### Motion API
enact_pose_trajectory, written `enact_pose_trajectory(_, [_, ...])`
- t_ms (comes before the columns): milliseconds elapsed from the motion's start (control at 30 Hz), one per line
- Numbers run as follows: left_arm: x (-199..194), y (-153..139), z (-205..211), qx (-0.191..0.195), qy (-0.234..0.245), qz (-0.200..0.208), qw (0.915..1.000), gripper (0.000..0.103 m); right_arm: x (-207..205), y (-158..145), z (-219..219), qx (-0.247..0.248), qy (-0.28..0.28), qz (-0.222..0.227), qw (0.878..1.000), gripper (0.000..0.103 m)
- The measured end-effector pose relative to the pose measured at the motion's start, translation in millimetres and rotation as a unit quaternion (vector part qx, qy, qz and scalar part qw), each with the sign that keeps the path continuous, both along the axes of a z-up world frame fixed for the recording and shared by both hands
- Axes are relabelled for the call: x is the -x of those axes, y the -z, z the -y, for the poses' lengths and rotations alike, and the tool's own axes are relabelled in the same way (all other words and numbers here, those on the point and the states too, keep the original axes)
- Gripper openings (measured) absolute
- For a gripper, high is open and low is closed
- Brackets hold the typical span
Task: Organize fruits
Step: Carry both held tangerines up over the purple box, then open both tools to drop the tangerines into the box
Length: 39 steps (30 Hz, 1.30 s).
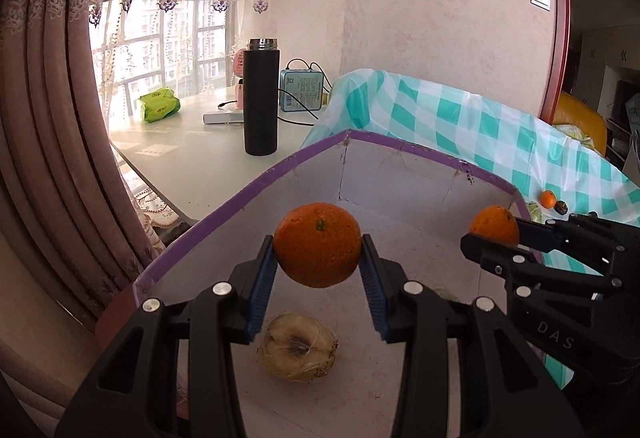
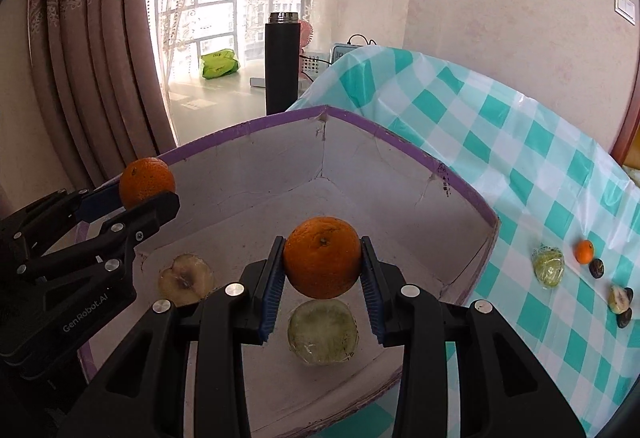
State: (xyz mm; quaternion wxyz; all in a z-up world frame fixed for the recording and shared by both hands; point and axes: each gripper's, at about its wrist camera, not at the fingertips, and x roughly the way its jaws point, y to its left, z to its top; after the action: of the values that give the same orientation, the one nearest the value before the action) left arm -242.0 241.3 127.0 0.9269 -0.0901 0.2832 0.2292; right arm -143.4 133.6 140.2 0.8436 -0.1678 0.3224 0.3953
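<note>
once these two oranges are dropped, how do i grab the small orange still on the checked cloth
Take the small orange across its round middle, coming straight down from above. It sits apart, but a dark fruit lies close on its near side, so set the fingers away from that.

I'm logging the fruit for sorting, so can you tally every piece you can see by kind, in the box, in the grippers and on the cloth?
Oranges: 3, namely left-held orange, right-held orange, small orange
Brownish halved fruit: 2, namely boxed half, cloth half
Wrapped green pieces: 2, namely boxed green piece, cloth green piece
Small dark round fruits: 3
Total: 10
</note>
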Motion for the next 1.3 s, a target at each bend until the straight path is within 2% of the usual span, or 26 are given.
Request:
enact_pose_trajectory(200, [-9, 19, -9, -0.011, 0.000, -0.078, 0.9969, 0.042, -4, 30, -31, 0.095, -0.021, -0.020, 0.995, 0.037])
enact_pose_trajectory(400, [-21, 39, -11, -0.022, 0.027, -0.162, 0.9862, 0.042, -10, 57, -49, 0.180, -0.033, -0.040, 0.982, 0.036])
enact_pose_trajectory(567, [-22, 48, -9, -0.033, 0.032, -0.201, 0.9784, 0.042, -11, 64, -54, 0.223, -0.037, -0.042, 0.973, 0.037])
enact_pose_trajectory(700, [-23, 51, -7, -0.037, 0.033, -0.216, 0.9751, 0.043, -9, 66, -56, 0.245, -0.047, -0.042, 0.967, 0.037])
enact_pose_trajectory(800, [-23, 50, -5, -0.030, 0.039, -0.217, 0.9749, 0.050, -9, 65, -54, 0.240, -0.043, -0.042, 0.969, 0.040])
enact_pose_trajectory(867, [-22, 49, -2, -0.031, 0.042, -0.215, 0.9752, 0.057, -9, 62, -53, 0.232, -0.043, -0.041, 0.971, 0.052])
enact_pose_trajectory(900, [-23, 46, 0, -0.036, 0.040, -0.213, 0.9755, 0.069, -8, 58, -52, 0.225, -0.043, -0.036, 0.973, 0.064])
enact_pose_trajectory(933, [-22, 45, 1, -0.044, 0.029, -0.213, 0.9756, 0.088, -7, 56, -50, 0.221, -0.040, -0.029, 0.974, 0.071])
enact_pose_trajectory(967, [-21, 43, 1, -0.056, 0.018, -0.211, 0.9757, 0.093, -7, 54, -49, 0.222, -0.034, -0.020, 0.974, 0.072])
enact_pose_trajectory(1000, [-20, 41, 0, -0.061, 0.014, -0.207, 0.9762, 0.095, -7, 54, -48, 0.219, -0.033, -0.020, 0.975, 0.072])
enact_pose_trajectory(1100, [-18, 39, -3, -0.056, 0.013, -0.202, 0.9777, 0.096, -8, 51, -45, 0.201, -0.030, -0.027, 0.979, 0.073])
enact_pose_trajectory(1200, [-18, 35, -3, -0.074, 0.000, -0.204, 0.9762, 0.096, -6, 44, -40, 0.179, -0.021, -0.012, 0.984, 0.078])
enact_pose_trajectory(1300, [-15, 21, -2, -0.102, -0.022, -0.187, 0.9768, 0.096, -8, 28, -30, 0.124, -0.005, 0.016, 0.992, 0.078])
